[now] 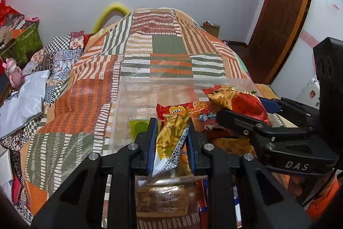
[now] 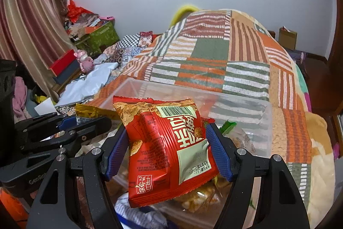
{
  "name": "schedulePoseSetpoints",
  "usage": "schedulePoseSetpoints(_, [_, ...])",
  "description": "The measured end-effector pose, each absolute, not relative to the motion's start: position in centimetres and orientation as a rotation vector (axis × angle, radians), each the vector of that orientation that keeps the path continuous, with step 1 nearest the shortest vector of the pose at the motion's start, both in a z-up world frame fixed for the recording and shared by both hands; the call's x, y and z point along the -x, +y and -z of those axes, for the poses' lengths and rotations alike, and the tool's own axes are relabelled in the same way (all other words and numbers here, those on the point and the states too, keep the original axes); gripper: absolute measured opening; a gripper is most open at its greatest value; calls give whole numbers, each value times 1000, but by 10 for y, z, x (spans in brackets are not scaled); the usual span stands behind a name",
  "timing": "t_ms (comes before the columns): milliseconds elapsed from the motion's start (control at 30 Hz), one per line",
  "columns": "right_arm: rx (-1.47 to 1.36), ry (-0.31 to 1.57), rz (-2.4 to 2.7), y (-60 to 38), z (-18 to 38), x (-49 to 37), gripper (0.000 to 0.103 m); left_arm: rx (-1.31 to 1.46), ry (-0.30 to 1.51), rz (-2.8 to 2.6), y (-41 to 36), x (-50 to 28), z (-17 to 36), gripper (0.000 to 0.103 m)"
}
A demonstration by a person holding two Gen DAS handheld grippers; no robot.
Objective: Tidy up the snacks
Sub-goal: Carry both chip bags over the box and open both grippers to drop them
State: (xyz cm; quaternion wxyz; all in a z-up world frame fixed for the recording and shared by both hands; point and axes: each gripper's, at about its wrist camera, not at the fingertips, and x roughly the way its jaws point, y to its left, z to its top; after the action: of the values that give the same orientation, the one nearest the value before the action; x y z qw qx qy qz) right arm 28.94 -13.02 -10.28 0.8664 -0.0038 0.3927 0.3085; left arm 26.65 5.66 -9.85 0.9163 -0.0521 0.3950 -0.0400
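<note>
- Your left gripper (image 1: 170,138) is clamped on a yellow fries-print snack packet (image 1: 171,134), held above the clear plastic bin (image 1: 214,81) on the patchwork bedspread (image 1: 163,46).
- Your right gripper (image 2: 167,153) squeezes a red foil snack bag (image 2: 165,149) over the same bin, which holds other packets.

Red snack bag (image 2: 169,149); orange/green striped patchwork blanket (image 1: 163,50); pads (image 2: 218,151) prob. blue.

Both tongs, left tongs (image 1: 171,138) and right tongs (image 2: 169,150), have matte black angular arms, blue ribbed pads (image 2: 219,153), silver round screws (image 1: 133,146); white "DAS" lettering (image 1: 298,165) marks one.
</note>
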Motion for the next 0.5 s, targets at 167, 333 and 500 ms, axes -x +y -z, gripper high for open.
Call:
schedulePoseSetpoints(167, [-2, 837, -635, -128, 108, -296, 69, 105, 848, 86, 54, -275, 113, 24])
schedulePoseSetpoints(333, [16, 837, -626, -123, 110, -297, 70, 136, 869, 76, 60, -281, 119, 24])
schedulePoseSetpoints(500, [18, 856, -638, -122, 109, -295, 72, 154, 871, 73, 63, -278, 118, 32])
